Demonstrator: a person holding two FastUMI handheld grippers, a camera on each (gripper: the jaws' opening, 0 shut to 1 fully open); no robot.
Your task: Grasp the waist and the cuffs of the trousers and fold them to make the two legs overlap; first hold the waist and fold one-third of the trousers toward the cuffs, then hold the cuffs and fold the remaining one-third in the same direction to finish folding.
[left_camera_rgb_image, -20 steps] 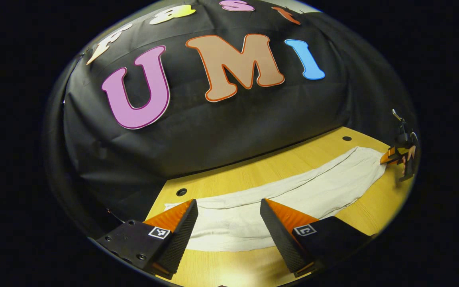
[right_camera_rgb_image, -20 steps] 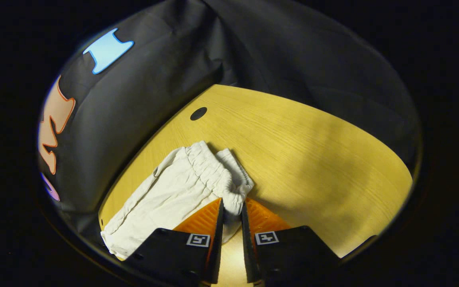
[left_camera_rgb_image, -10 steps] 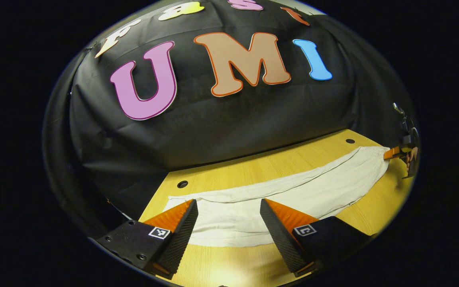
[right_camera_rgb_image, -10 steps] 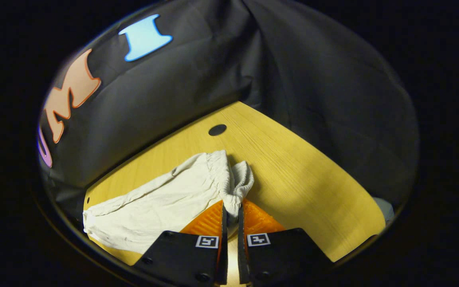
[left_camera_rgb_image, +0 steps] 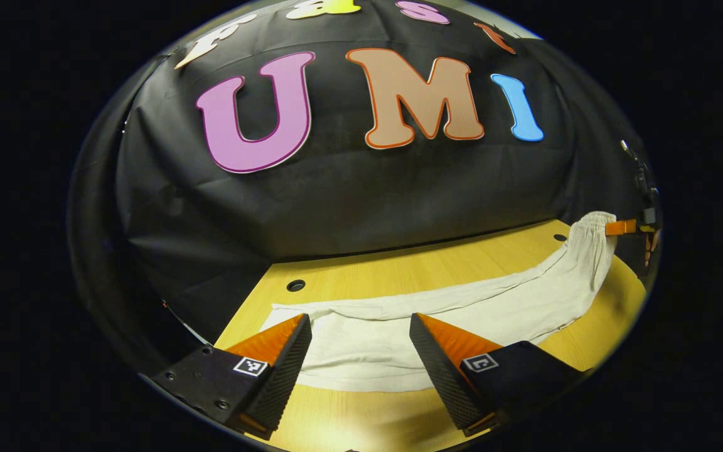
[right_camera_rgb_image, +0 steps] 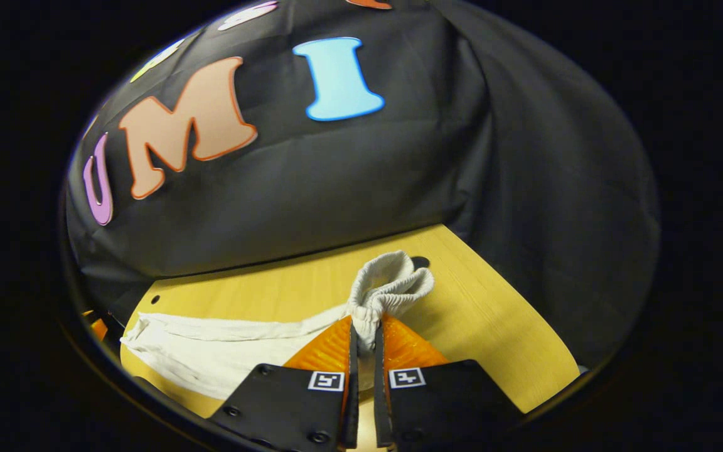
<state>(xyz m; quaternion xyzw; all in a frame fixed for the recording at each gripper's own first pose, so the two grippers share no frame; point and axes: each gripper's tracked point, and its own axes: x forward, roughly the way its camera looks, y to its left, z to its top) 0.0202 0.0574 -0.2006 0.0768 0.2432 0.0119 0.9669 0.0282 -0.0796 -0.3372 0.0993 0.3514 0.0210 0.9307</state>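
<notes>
White trousers (left_camera_rgb_image: 462, 307) stretch across the yellow wooden table (left_camera_rgb_image: 399, 270), the legs lying one on the other. My left gripper (left_camera_rgb_image: 359, 317) hovers open over the cuff end, its fingers apart on either side of the cloth without touching it. In the right gripper view, my right gripper (right_camera_rgb_image: 366, 320) is shut on the elastic waistband (right_camera_rgb_image: 393, 282), which bunches up above the fingertips, lifted off the table. The legs (right_camera_rgb_image: 211, 351) trail away to the left on the table. The left gripper view shows the right gripper (left_camera_rgb_image: 622, 227) holding the raised waist at the far right.
Round holes sit in the table top near the back edge (left_camera_rgb_image: 295, 285) (right_camera_rgb_image: 421, 262). The black cloth wall (left_camera_rgb_image: 336, 207) closes the table's far side. Bare table (right_camera_rgb_image: 493, 339) lies right of the waist. The left gripper (right_camera_rgb_image: 95, 326) peeks in at the far left.
My right gripper has lifted the waist off the table and swung it upward, still shut on it. The left gripper stays open over the cuff end, barely moved.
</notes>
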